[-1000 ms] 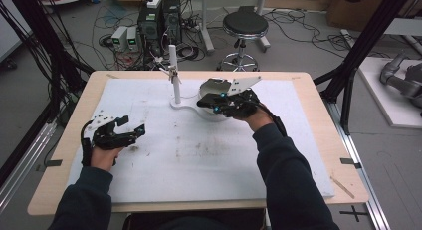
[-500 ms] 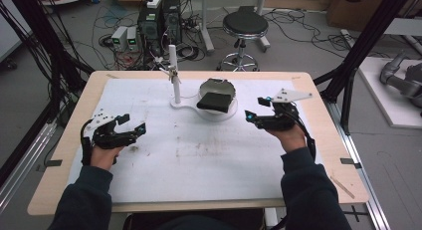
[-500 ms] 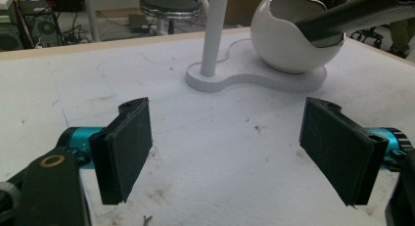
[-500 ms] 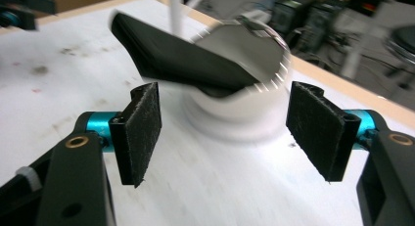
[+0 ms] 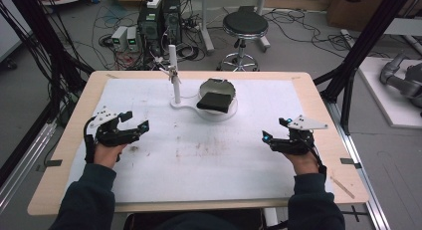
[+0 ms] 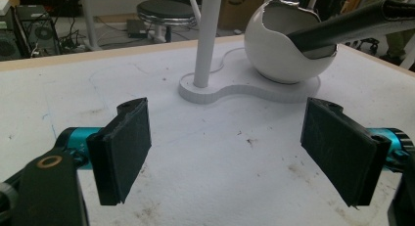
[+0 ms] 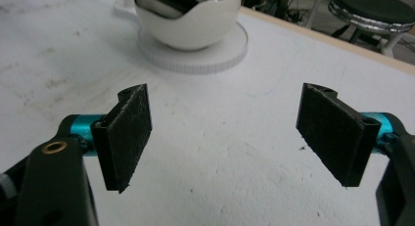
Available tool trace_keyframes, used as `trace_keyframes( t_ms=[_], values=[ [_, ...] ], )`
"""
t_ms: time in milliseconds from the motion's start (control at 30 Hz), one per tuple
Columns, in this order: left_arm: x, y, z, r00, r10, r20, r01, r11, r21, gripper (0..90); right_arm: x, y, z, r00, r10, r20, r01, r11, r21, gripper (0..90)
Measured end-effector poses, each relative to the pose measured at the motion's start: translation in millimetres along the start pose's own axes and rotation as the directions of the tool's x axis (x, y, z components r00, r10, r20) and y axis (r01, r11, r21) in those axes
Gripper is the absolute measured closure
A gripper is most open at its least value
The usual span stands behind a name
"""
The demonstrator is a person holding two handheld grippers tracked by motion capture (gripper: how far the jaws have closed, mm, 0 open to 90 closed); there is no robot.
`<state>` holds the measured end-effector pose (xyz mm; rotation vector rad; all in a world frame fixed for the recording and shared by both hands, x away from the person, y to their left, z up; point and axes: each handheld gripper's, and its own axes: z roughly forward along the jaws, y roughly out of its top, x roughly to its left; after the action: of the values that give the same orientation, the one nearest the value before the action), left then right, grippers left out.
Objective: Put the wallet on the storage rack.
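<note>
One white egg-shaped bowl [image 5: 218, 98] is sitting on its white base [image 5: 186, 103], holding one dark flat object [image 5: 215, 101] leaning out. The left gripper [image 5: 133, 121] and right gripper [image 5: 275, 129] are both resting with jaws spread apart, gripping nothing.

We see dark navy sleeves [image 5: 84, 200], black grippers with cyan-barrelled, fuzzy-padded jaws, the right gripper [image 5: 278, 132] grey-plated at one o'clock

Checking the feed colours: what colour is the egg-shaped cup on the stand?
White, with a black flat item resting in it; the egg-shaped cup shows best in the left gripper view.
</note>
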<state>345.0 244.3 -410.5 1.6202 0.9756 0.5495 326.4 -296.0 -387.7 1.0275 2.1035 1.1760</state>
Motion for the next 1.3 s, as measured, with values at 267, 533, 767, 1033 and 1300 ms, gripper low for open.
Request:
trace_keyframes(
  t_ms=[267,533,767,1033,1300],
  values=[
    [-2.5,-1.8,-3.7,0.9999,0.005,0.011,-0.005,1.0000,-0.004,18.9,-0.9,-3.0,-2.0,0.9997,-0.001,0.024,0.001,1.000,0.004,21.1],
    [-4.6,-2.7,-6.3,0.9998,0.016,0.013,-0.016,0.9998,-0.012,19.1,-2.9,-5.9,-4.4,0.9988,0.013,0.047,-0.013,1.000,0.001,21.2],
    [-4.8,-3.3,-5.0,0.9997,0.020,0.011,-0.020,0.9998,-0.005,19.1,-5.5,-9.2,-1.1,0.9986,0.021,0.049,-0.021,1.000,0.008,21.2],
    [-4.9,-3.3,-5.2,0.9997,0.021,0.012,-0.021,0.9998,-0.004,19.1,-5.3,-10.1,-0.2,0.9985,0.019,0.052,-0.020,1.000,0.012,21.2],
    [-3.6,-3.8,-4.0,0.9998,0.018,0.011,-0.018,0.9998,-0.001,19.2,-6.1,-11.6,0.1,0.9985,0.021,0.051,-0.022,1.000,0.015,21.2]
  ],
)
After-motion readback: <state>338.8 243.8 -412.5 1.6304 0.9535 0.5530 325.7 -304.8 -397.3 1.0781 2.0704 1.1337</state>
